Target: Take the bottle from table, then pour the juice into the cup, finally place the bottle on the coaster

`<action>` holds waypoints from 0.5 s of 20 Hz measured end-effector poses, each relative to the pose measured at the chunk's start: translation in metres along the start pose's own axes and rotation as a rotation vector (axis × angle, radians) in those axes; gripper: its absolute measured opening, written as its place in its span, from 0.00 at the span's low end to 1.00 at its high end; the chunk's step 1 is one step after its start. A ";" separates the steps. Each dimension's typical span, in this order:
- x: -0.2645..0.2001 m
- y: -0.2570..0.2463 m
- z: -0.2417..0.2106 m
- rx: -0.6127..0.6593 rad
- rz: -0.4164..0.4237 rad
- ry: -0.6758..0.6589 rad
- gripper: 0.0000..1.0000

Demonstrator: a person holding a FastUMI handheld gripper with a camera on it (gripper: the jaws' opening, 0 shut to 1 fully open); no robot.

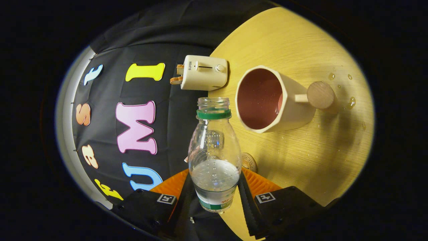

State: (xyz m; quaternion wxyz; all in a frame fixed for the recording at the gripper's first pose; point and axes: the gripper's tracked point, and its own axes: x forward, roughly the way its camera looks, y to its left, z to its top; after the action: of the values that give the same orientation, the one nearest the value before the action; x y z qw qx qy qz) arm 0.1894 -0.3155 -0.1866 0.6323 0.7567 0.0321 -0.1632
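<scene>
We see the clear, uncapped bottle (pixel 214 157), part-filled, beside the cream cup (pixel 269 100); coaster (pixel 249 163) behind it

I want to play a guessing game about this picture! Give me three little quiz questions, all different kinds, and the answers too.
1. True or false: the bottle has its cap on.
2. What are the gripper fingers doing? A) open, nothing between them B) pressing on the bottle C) holding the cup
3. Fill in: on the table, beyond the cup, stands a ____ with bread in it.

Key: 1 false, the neck is open. 2 B. 3 toaster.
</scene>
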 end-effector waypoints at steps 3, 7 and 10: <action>0.004 0.001 0.003 0.067 0.004 0.002 0.71; 0.007 0.003 0.003 0.138 0.001 0.006 0.71; 0.009 0.007 0.004 0.194 0.003 -0.004 0.71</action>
State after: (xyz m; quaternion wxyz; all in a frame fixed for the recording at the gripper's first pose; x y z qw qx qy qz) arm 0.1984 -0.3218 -0.1832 0.5564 0.8140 0.0136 -0.1659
